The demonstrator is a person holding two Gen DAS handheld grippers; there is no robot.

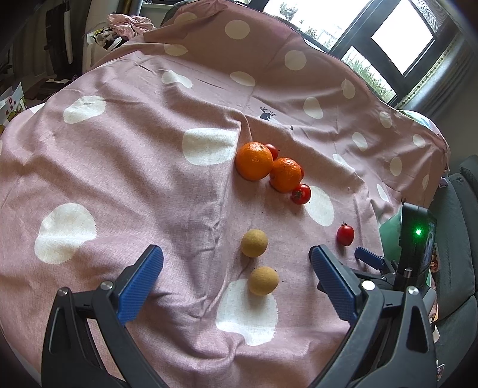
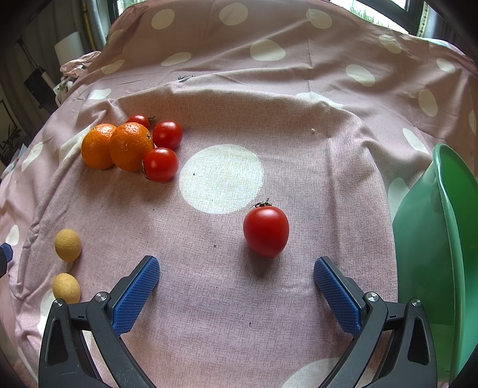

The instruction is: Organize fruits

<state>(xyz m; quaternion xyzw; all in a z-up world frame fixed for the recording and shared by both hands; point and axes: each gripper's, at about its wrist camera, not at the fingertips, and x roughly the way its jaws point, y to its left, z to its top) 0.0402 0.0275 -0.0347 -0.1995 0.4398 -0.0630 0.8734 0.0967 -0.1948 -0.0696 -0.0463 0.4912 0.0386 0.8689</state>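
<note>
Pink spotted bedsheet (image 2: pixel 269 155) carried scattered fruit. Lone tomato (image 2: pixel 266 231) lay just ahead of right gripper (image 2: pixel 236 286), wide open, empty; straddle evenly, squeeze gently. Left gripper (image 1: pixel 236 277) open, empty, near two tan balls (image 1: pixel 254 242). Green bowl (image 2: pixel 442 238) at right.

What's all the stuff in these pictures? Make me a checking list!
Surface: pink cloth with white dots, wrinkled.
Job's things: two oranges touching, three tomatoes clustered against them; lone tomato apart, ahead of the right gripper; two tan balls near each other; green bowl at the right edge.
Clutter: nothing seen on the cloth.
Grippers: left gripper open, empty; right gripper open, empty.
Cables: nothing seen.
Surroundings: window behind, crumpled fabric far left.
</note>
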